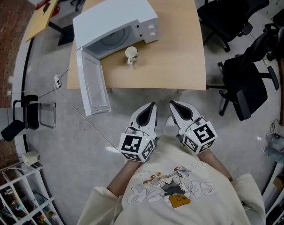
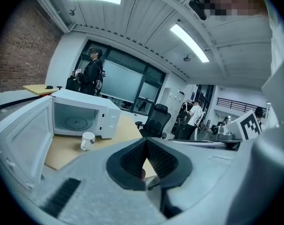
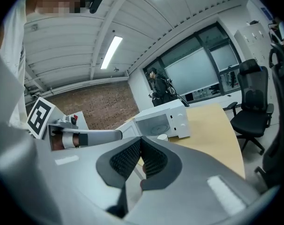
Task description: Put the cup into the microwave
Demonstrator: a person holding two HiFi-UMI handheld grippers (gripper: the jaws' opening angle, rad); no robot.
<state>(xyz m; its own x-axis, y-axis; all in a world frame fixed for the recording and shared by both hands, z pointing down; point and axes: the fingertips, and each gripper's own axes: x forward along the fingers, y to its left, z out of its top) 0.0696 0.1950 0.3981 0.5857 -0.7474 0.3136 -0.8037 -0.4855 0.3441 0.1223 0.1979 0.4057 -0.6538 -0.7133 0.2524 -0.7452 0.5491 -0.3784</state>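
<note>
On the wooden table the white cup stands upright just before the microwave, whose door hangs wide, while off the table's near edge the left gripper and right gripper both have jaws pressed together, gripping nothing.

We count 1 microwave, 1 cup, 1 table and 2 grippers, the left gripper and the right gripper. At the table's right we count 2 black office chairs.
</note>
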